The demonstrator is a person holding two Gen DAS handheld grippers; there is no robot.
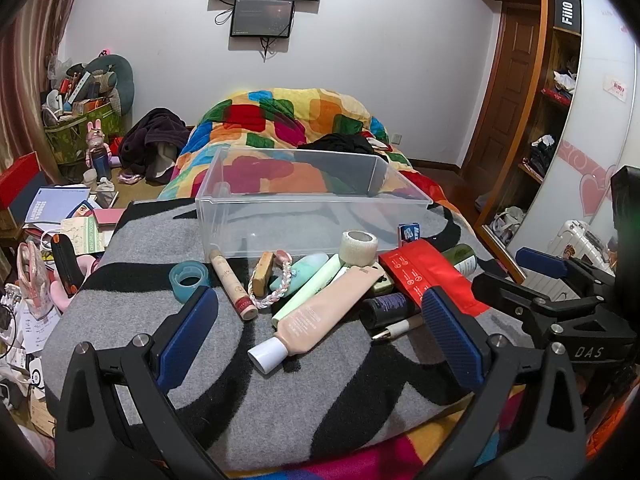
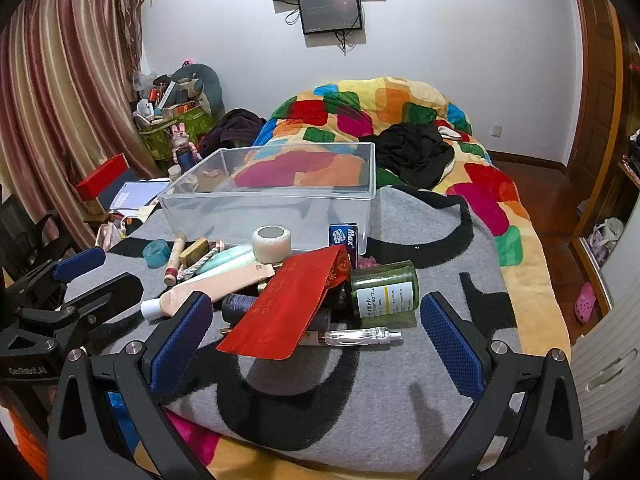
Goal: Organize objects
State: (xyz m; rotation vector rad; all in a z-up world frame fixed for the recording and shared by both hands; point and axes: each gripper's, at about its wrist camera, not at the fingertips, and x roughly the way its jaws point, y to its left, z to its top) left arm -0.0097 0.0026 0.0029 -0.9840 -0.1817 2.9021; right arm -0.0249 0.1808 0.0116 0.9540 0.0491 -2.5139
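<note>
Clutter (image 1: 328,280) lay heaped on the grey blanket (image 1: 240,400), just before the empty clear bin (image 1: 304,208). We held left gripper (image 1: 320,332) and right gripper (image 2: 316,336) spread wide, empty. We judged the red pouch (image 2: 288,308), overlapping neighbours, likely to drag them sideways.

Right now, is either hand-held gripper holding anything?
No. The left hand-held gripper and the right hand-held gripper are both open, holding nothing.

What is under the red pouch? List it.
The red pouch lies over a dark tube, with the clear spray bottle's end tucked beneath its lower edge. Another dark item shows below it; the rest underneath is covered.
</note>
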